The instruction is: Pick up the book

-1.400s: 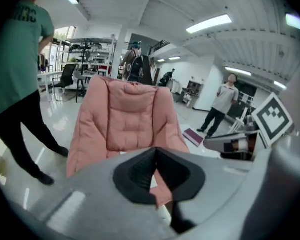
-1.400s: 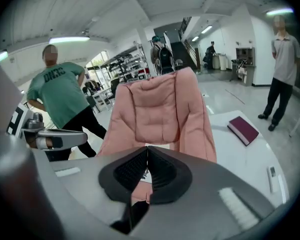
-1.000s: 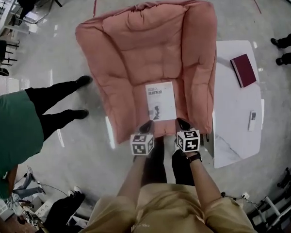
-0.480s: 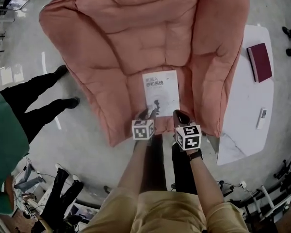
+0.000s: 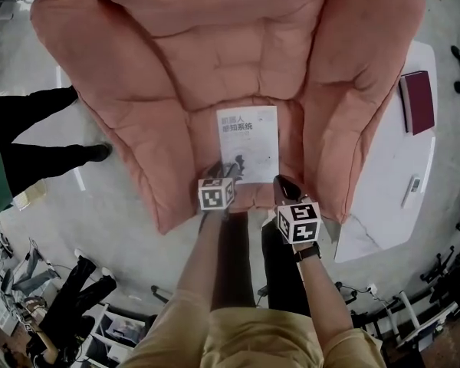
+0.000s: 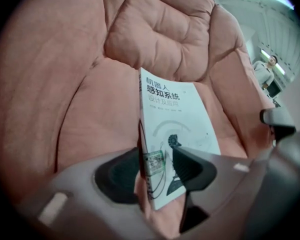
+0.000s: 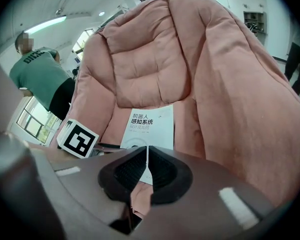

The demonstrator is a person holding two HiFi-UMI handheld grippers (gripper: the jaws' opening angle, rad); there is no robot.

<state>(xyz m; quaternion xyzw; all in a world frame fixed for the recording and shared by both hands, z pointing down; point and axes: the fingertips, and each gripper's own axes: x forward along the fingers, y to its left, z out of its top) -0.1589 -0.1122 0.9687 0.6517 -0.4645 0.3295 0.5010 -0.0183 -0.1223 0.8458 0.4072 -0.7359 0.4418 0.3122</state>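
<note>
A white book point(image 5: 249, 140) with dark print lies flat on the seat of a pink padded armchair point(image 5: 176, 44). My left gripper point(image 5: 218, 172) is at the book's near left corner. In the left gripper view that gripper point(image 6: 155, 170) has just been opening its jaws; the book's point(image 6: 177, 119) spine edge and corner stand between the pads, which do not press on it. My right gripper point(image 5: 285, 184) hovers just right of the book's near edge. In the right gripper view its point(image 7: 146, 170) pads meet with nothing between them, and the book point(image 7: 151, 124) lies just beyond.
A white side table point(image 5: 383, 167) stands right of the chair with a dark red book point(image 5: 418, 102) and a small remote point(image 5: 412, 191). A person in a green shirt point(image 7: 42, 69) stands at the left, their legs point(image 5: 38, 125) beside the chair. Clutter fills the floor at lower left.
Both grippers have come down toward the chair seat. The left one reached the book's near left corner and went from shut to open. The chair now fills more of the head view.
</note>
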